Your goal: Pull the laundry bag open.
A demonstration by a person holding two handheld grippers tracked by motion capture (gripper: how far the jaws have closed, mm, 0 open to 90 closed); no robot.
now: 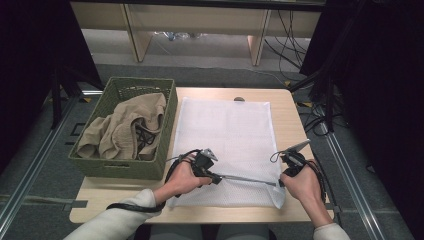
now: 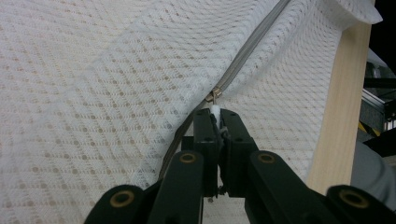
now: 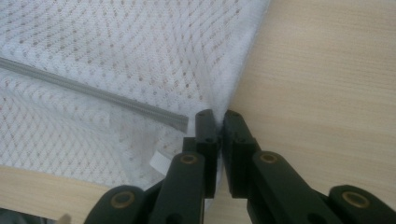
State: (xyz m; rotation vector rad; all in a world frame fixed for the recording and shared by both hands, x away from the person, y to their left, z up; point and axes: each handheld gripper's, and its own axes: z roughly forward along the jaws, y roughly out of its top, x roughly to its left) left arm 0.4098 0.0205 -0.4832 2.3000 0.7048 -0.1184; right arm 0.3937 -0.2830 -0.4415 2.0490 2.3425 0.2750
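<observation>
A white mesh bag (image 1: 225, 130) lies flat on the wooden table (image 1: 290, 110), with a grey zipper (image 1: 247, 179) running along its near edge. My left gripper (image 1: 218, 176) is shut on the zipper pull (image 2: 215, 109), a small white tab on the slider at the tips of the jaws (image 2: 216, 114). The zipper (image 2: 252, 46) stretches away from it across the mesh. My right gripper (image 1: 281, 181) is shut on the bag's right edge (image 3: 218, 116), just past the closed end of the zipper (image 3: 93, 93). Between the two grippers the zipper is pulled taut.
A green woven basket (image 1: 125, 170) stands at the table's left, holding beige clothing (image 1: 125, 130). Bare wood (image 3: 327, 70) lies to the right of the bag. The table's front edge (image 1: 200, 215) is close under both hands. Cables (image 1: 300, 45) lie on the floor beyond.
</observation>
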